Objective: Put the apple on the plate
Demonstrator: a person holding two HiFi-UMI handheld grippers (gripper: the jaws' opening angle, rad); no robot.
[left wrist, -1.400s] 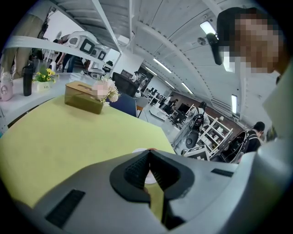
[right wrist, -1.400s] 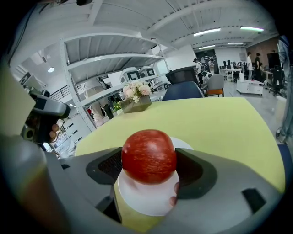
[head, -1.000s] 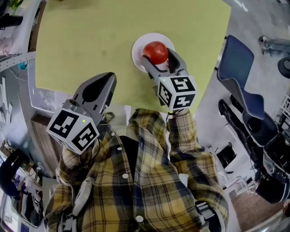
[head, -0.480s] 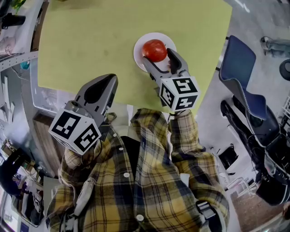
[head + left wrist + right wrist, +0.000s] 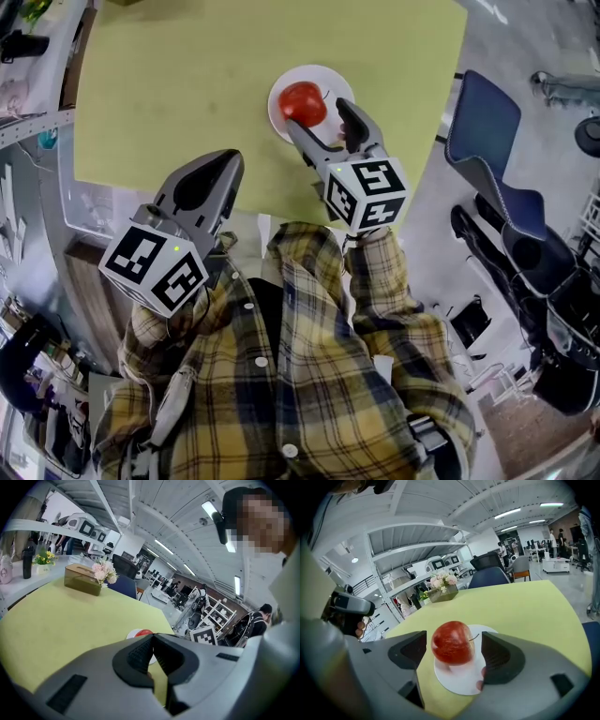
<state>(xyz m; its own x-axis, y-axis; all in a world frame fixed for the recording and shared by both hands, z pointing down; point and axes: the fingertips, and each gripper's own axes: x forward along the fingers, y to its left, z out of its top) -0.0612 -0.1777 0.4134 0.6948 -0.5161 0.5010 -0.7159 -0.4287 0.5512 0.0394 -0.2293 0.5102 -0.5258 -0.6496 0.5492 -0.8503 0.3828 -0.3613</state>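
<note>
Head view is showing the matte yellow-green table [image 5: 187, 84] spreading broad beneath both grippers; the left gripper [image 5: 200, 183] is hovering over the near edge, and its own view is showing ribbed dark pads pressing together on nothing; the right gripper [image 5: 319, 117] is holding its jaws apart, flanking without touching; the round white plate [image 5: 278, 112] is carrying the glossy red apple [image 5: 302, 103]; only the right gripper view is revealing its thin stem.

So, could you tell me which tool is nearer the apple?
Right. The right tool is open around the apple on the plate; the left tool, shut, hangs well back.
</note>
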